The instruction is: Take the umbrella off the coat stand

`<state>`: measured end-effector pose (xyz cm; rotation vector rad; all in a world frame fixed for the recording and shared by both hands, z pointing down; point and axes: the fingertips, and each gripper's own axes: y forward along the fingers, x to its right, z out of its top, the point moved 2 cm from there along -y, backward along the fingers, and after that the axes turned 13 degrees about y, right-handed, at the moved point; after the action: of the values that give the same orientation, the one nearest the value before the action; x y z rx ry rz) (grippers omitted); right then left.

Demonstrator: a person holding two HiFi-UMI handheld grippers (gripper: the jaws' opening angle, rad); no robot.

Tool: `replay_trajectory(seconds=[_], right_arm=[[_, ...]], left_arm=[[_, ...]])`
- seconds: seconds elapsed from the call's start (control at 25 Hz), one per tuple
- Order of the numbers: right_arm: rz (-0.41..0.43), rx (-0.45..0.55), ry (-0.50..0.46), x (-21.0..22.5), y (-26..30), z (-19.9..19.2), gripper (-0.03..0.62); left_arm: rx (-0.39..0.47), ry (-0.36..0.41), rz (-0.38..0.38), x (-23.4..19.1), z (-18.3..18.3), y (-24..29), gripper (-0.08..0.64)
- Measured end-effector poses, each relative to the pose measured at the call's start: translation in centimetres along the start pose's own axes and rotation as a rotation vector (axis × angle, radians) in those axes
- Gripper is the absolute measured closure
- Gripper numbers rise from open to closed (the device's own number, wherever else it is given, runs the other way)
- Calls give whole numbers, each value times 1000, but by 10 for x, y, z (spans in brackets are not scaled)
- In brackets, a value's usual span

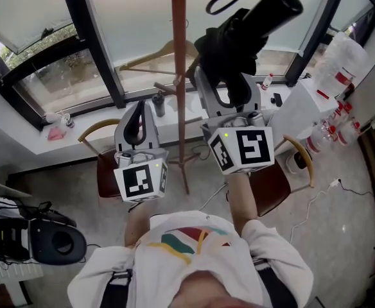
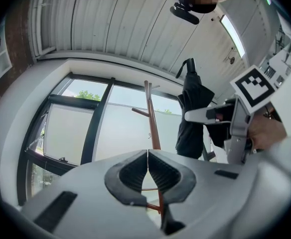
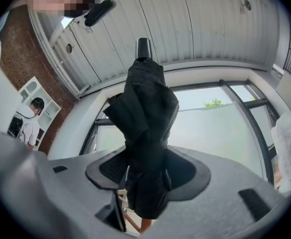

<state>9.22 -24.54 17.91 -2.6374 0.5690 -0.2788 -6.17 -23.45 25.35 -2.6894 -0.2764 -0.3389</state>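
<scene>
Head view has my right tool [image 1: 229, 85] clamped on the folded black umbrella [image 1: 258, 18]. It grips low on the bundled cloth, and the handle with its strap loop sticks up and to the right. The umbrella sits just right of the stand [image 1: 179, 56]. I see no part of it touching the pole or a peg, and the loop hangs in open air. Right gripper view agrees: both pads press into the cloth, which fills the gap between the jaws, and the handle points toward the ceiling. My left tool [image 1: 138, 111] is left of the pole and lower, jaws together with nothing in them. From its view the umbrella shows apart from the pole, with window between them.

I judge the main job done: the umbrella is off the stand and borne by the right tool alone. What is left, as far as I can tell, is to carry it clear and set it somewhere. The grip looks firm, though soft cloth could slip.
</scene>
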Motion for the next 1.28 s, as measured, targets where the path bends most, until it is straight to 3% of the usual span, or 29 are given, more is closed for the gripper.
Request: replay_trajectory(seconds=[0.6, 1.28], right_arm=[[-95, -199, 36, 16, -53, -116, 368], [-127, -307, 124, 30, -68, -159, 368]], left_arm=[[-50, -30, -17, 15, -26, -15, 552], [-103, -36, -29, 28, -49, -13, 552]])
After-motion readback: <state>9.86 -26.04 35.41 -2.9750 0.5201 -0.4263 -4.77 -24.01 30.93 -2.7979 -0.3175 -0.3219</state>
